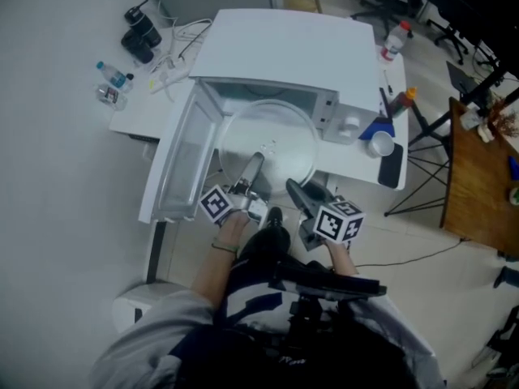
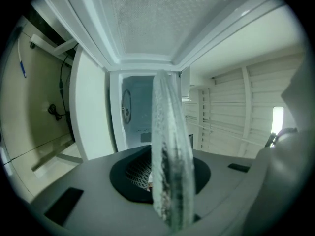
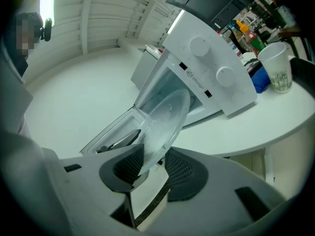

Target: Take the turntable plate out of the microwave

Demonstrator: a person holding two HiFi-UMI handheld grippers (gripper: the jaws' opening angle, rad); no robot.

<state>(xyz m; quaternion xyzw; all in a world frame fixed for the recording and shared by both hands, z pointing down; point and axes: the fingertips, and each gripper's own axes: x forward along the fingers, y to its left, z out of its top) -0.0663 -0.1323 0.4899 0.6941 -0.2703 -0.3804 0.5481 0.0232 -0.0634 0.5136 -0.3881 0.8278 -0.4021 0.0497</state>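
The clear glass turntable plate (image 1: 272, 140) hangs in front of the white microwave (image 1: 292, 47), half out of its open cavity. My left gripper (image 1: 253, 168) is shut on the plate's near rim; in the left gripper view the plate (image 2: 170, 146) stands edge-on between the pads. My right gripper (image 1: 296, 191) is shut on the same rim a little to the right. In the right gripper view the plate (image 3: 165, 117) slants up from between the pads (image 3: 130, 163) toward the microwave (image 3: 211, 77).
The microwave door (image 1: 174, 164) stands open to the left. On the white table, right of the microwave, are a paper cup (image 1: 381, 144), a black flat device (image 1: 391, 164) and a bottle (image 1: 392, 40). A water bottle (image 1: 113, 75) and cables lie at the left. A wooden table (image 1: 478, 185) stands at the right.
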